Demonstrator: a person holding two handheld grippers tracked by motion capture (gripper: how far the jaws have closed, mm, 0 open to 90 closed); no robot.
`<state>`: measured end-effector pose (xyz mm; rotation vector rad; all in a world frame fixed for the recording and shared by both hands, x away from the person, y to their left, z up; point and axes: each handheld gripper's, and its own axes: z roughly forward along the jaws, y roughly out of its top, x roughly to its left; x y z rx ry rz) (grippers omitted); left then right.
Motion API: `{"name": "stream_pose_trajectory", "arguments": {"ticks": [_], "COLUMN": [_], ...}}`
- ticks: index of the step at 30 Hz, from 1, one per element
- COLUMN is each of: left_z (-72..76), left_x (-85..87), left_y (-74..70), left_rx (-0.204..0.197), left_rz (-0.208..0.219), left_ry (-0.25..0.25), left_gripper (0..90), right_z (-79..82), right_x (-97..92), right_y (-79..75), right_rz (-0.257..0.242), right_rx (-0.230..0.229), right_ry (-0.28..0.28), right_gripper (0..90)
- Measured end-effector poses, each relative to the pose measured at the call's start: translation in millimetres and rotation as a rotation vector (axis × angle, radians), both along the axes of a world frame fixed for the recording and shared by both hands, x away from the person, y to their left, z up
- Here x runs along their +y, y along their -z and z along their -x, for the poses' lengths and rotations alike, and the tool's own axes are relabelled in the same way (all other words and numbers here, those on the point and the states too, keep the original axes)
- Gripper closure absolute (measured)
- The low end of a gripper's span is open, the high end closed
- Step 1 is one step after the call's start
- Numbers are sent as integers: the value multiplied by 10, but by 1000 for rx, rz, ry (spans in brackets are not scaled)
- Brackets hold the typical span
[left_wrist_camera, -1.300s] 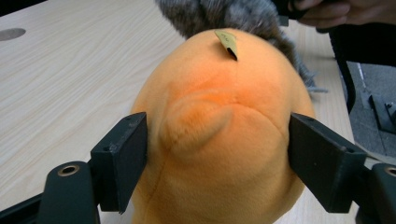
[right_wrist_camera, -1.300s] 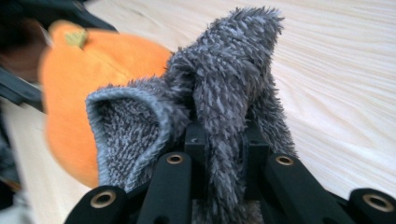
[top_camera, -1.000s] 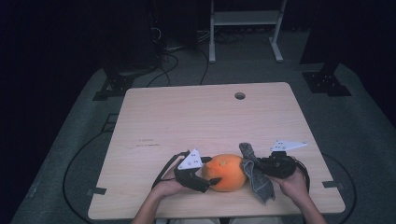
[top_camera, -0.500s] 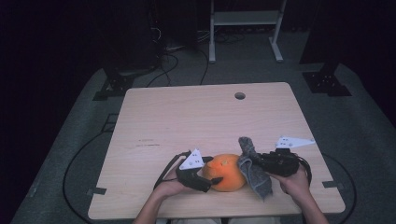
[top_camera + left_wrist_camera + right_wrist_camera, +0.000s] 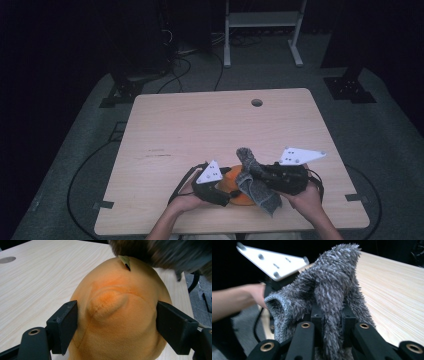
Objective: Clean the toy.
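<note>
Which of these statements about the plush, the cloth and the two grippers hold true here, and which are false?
1. The left gripper has its jaws on either side of the orange plush. True.
2. The right gripper is open with nothing in it. False: it is shut on the grey cloth.
3. The cloth hangs over part of the plush in the high view. True.
4. The plush sits at the far edge of the table, by the round hole. False: it is near the person's edge.
5. The cloth is smooth and white. False: it is grey and shaggy.
</note>
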<state>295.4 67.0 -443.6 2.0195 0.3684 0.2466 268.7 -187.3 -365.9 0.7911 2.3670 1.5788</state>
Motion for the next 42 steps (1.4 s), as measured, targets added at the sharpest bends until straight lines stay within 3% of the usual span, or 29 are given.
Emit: {"name": "stream_pose_trajectory", "arguments": {"ticks": [4,11,13,16,19,23,25,26,28,29,30,31,33,35,38,42], "left_z": [32,18,10,10,-1,-16,-28,-31,-37,-37,-36,-36,-37,-37,-46,-63], "left_x": [-43,-38,-23,-12,14,34,42,44,42,41,42,43,43,42,33,-6], "left_y": [-6,-4,1,-1,3,8,10,12,12,11,12,12,11,12,16,15], "left_rx": [-11,-1,6,10,12,24,26,28,32,32,32,32,31,31,30,27], "left_rz": [0,-2,4,1,-8,-1,2,3,6,6,5,4,3,3,7,15], "left_ry": [13,23,22,19,18,11,17,16,11,10,11,12,10,9,5,-1], "left_gripper": [211,213,212,211,209,207,207,206,206,207,207,206,206,203,201,200], "right_z": [-99,-264,-332,-372,-347,-265,-254,-272,-322,-348,-372,-381,-380,-365,-310,-211], "right_x": [7,-312,-456,-551,-555,-496,-456,-442,-472,-493,-511,-530,-569,-588,-582,-480], "right_y": [203,469,592,677,624,453,461,528,626,664,712,734,732,647,486,316], "right_rz": [99,71,56,56,50,0,25,53,49,70,151,159,146,122,46,21], "right_rx": [32,107,163,195,182,130,126,141,180,191,182,190,197,172,140,88], "right_ry": [44,115,152,181,187,128,119,122,127,150,199,205,203,200,165,115], "right_gripper": [768,768,769,770,771,771,771,770,770,770,770,770,771,771,770,769]}}
